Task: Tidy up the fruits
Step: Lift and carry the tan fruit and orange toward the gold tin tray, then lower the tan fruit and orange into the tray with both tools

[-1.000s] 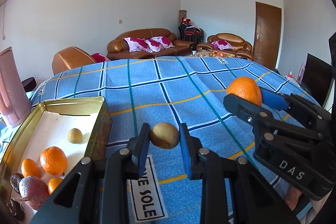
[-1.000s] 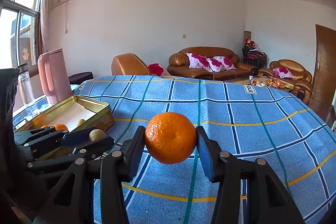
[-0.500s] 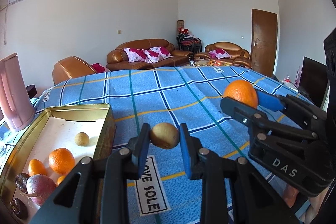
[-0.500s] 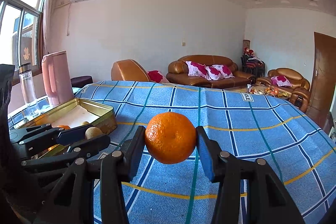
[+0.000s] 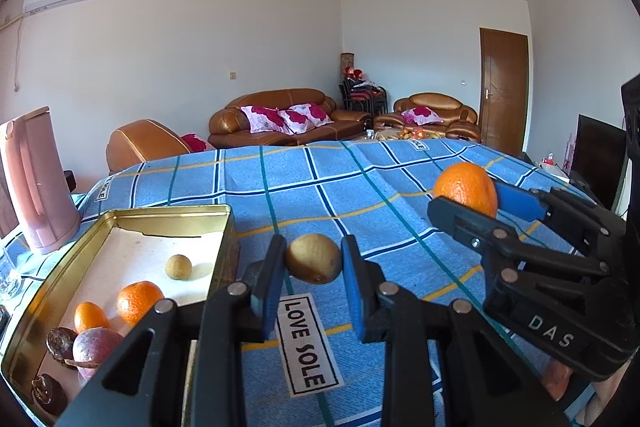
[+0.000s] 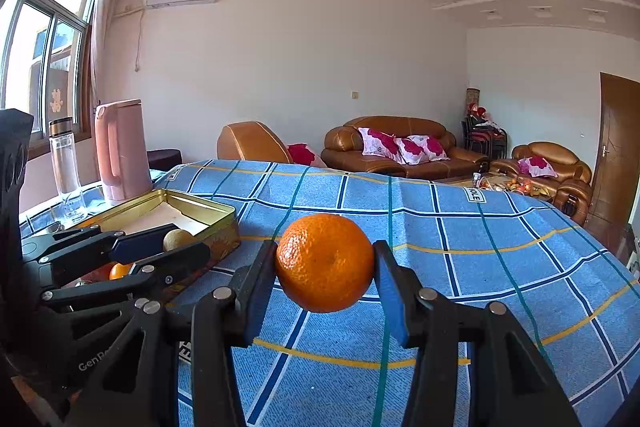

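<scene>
Both our grippers are drifting toward the gold tin, which is showing more of itself than a second ago. Our left gripper is clamping a small tan fruit, pointing slightly down above the blue checked worktop. Our right gripper is gripping an orange, alongside.
</scene>
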The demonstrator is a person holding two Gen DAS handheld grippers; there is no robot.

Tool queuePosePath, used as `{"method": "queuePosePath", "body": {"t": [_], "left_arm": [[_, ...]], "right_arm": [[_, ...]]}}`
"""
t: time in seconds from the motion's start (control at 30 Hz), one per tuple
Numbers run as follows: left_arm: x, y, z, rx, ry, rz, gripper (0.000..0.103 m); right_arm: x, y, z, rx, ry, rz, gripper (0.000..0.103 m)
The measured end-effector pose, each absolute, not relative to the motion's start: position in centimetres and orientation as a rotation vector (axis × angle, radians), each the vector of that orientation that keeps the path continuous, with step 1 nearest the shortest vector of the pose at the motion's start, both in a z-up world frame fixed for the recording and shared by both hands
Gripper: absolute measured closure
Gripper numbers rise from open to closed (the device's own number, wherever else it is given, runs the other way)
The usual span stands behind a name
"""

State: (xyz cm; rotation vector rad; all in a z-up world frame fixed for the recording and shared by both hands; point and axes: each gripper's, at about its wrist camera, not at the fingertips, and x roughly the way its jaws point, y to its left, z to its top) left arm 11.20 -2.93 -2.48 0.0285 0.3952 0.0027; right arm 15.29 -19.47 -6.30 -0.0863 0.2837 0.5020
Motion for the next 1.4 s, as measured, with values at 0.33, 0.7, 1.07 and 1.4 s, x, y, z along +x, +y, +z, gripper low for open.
{"method": "queuePosePath", "body": {"t": [0.33, 0.7, 1.07, 1.4], "left_arm": [[9.6, -1.1, -2.2, 0.019, 0.382, 0.021, 0.074], [7.8, 2.0, -2.1, -0.009, 0.368, 0.066, 0.074], [6.4, 6.1, -2.2, -0.04, 0.372, 0.134, 0.074], [5.5, 8.8, -2.2, -0.049, 0.375, 0.186, 0.074]], "right_arm": [[14.1, -18.3, -6.3, -0.094, 0.286, 0.535, 0.053], [12.8, -16.4, -6.3, -0.122, 0.275, 0.581, 0.053], [11.6, -13.0, -6.4, -0.161, 0.275, 0.644, 0.053], [10.3, -9.3, -6.6, -0.219, 0.272, 0.707, 0.053]]}}
